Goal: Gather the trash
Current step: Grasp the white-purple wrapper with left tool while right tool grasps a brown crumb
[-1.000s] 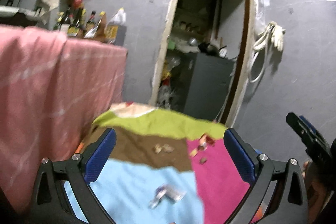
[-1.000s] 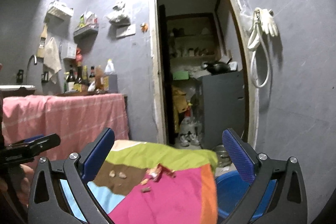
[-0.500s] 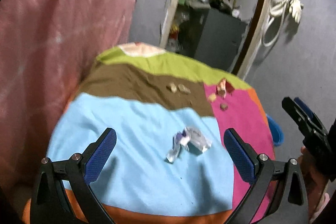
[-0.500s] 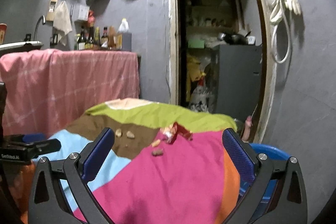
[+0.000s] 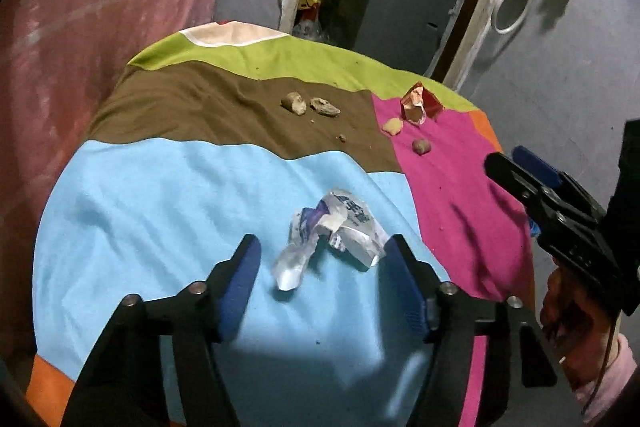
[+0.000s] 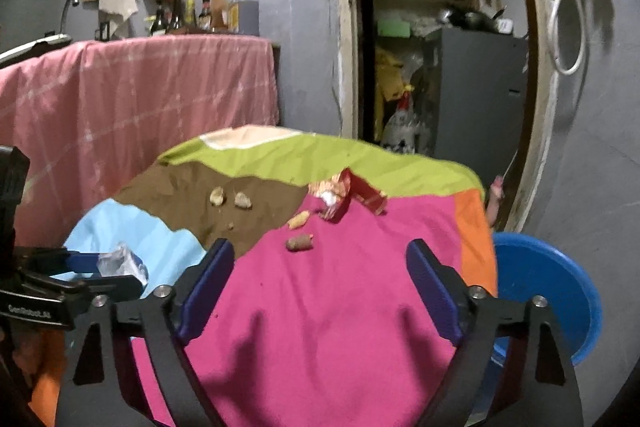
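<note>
Here a round table under a patchwork cloth of blue, brown, green, magenta and orange fills most of both views. A pink sheet hangs over a counter to the left, and a blue basin sits low off the table's right edge, just beside the orange patch.

The left gripper hangs over the near blue patch, its jaws closing, with a crumpled white-and-purple wrapper between the blue pads. The right pad's tip is at the wrapper's edge; the left pad stands clear of it, so nothing is clamped yet.

The right gripper hovers over the magenta patch on the right, its jaws closing too, with only bare cloth between them.

Farther off, a torn red-and-orange packet lies where magenta meets green. Two small food scraps lie just near of it on the magenta, and two pale lumps rest side by side on the brown, with crumbs nearby.
</note>
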A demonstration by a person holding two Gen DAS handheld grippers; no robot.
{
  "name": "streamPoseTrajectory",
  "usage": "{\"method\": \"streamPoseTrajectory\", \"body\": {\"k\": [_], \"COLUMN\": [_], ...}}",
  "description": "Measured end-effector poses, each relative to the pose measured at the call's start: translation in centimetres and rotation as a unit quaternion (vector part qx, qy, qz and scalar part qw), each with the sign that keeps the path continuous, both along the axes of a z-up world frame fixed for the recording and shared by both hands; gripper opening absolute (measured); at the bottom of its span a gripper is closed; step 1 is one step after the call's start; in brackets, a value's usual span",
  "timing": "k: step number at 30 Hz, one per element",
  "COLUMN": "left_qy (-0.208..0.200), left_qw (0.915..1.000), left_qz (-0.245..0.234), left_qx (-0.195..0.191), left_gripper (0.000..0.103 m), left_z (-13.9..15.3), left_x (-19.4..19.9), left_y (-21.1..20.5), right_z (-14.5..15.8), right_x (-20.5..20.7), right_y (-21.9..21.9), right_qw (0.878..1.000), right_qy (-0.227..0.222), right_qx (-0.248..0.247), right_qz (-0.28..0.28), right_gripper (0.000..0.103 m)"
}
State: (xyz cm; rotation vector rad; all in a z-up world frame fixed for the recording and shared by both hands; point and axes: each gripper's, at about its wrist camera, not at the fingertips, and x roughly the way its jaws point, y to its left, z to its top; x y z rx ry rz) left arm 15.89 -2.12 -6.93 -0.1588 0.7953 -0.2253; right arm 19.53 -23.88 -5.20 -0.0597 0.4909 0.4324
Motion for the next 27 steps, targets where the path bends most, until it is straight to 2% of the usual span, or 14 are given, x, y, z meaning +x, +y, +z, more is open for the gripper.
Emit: {"method": "streamPoseTrajectory", "body": {"k": [2,8,10,12,14,18,25,27], "left_qy": [0.001,-0.002,-0.004,0.000,0.003,0.002,0.011,0.009], "left_qw": [1.0000,1.0000,1.0000,1.0000,1.0000,0.9999,0.9997,0.9997], "left_qz": [0.000,0.004,0.003,0.004,0.006,0.006,0.020,0.022], "left_qx": [0.000,-0.007,-0.004,0.002,0.002,0.010,0.001,0.005], "left_gripper": [0.052,0.051,0.048,0.039,0.037,0.037,0.037,0.037], "left_z": [0.0,0.2,0.3,0.2,0.2,0.1,-0.4,-0.4], "left_x": [0.3,1.5,2.2,2.6,2.7,2.0,1.0,0.7], "left_y": [0.0,0.3,0.2,0.2,0.5,0.5,0.7,0.5], "right_z": [-0.3,-0.9,-1.0,-1.3,-1.6,-2.2,-2.8,-2.8], "right_x": [0.6,2.9,3.7,4.6,5.4,6.5,7.0,7.0], "right_y": [0.1,1.3,1.7,2.3,2.6,3.2,3.8,3.9], "right_qw": [1.000,0.998,0.997,0.996,0.994,0.992,0.992,0.992], "right_qy": [0.015,0.055,0.066,0.077,0.088,0.102,0.101,0.101], "right_qx": [0.001,-0.018,-0.021,-0.032,-0.037,-0.037,-0.040,-0.038], "right_qz": [0.009,0.033,0.040,0.046,0.051,0.056,0.060,0.062], "right_gripper": [0.076,0.068,0.066,0.058,0.051,0.050,0.049,0.044]}}
